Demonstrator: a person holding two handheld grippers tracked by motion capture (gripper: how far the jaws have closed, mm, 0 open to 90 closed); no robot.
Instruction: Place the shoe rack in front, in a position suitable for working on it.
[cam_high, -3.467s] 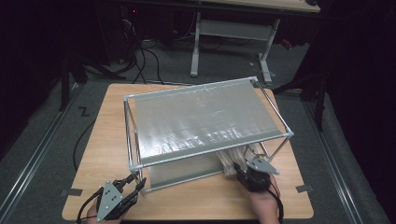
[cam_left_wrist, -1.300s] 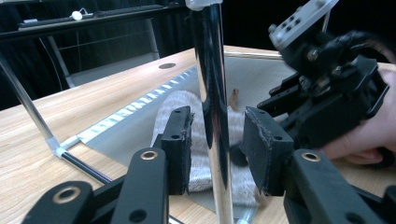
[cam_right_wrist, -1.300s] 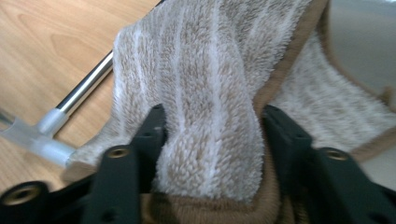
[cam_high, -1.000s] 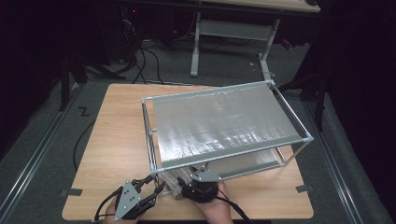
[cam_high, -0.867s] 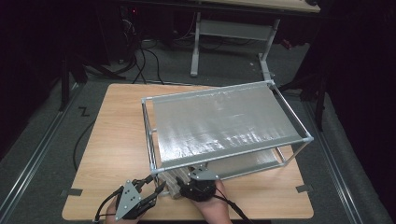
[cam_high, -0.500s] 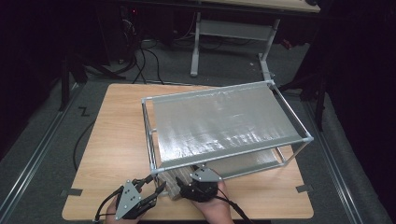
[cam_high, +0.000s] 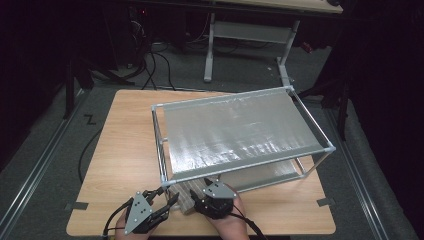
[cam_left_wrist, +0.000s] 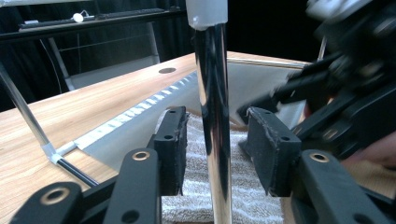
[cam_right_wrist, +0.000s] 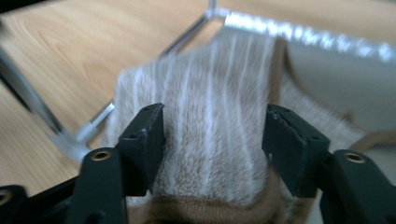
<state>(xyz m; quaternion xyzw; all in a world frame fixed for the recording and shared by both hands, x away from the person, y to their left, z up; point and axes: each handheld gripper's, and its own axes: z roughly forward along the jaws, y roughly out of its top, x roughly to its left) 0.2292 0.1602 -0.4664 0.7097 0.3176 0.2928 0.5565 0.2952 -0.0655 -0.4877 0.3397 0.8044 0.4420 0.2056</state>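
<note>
A two-shelf metal rack (cam_high: 240, 130) stands on the wooden table (cam_high: 125, 150). A beige striped towel (cam_high: 184, 196) lies folded at the rack's near left corner. My left gripper (cam_high: 167, 196) straddles the chrome corner post (cam_left_wrist: 212, 70). Its jaws have just been closing, and gaps remain on both sides of the post, so the left gripper (cam_left_wrist: 215, 140) is open. My right gripper (cam_high: 200, 199) sits over the towel (cam_right_wrist: 210, 93). Its jaws have just been closing a little and still stand wide. The towel bulges up between them in the right gripper (cam_right_wrist: 215, 140).
The grey lower shelf (cam_right_wrist: 336, 88) starts just behind the towel. Bare table lies to the rack's left. Beyond the table's far edge are a desk frame (cam_high: 250, 35) and floor cables (cam_high: 150, 65). The right gripper (cam_left_wrist: 345, 84) looms close beside the left one.
Since the oldest frame the rack has shifted right. My right hand has come from its near right corner to the near left one, and my left gripper has moved up to the post.
</note>
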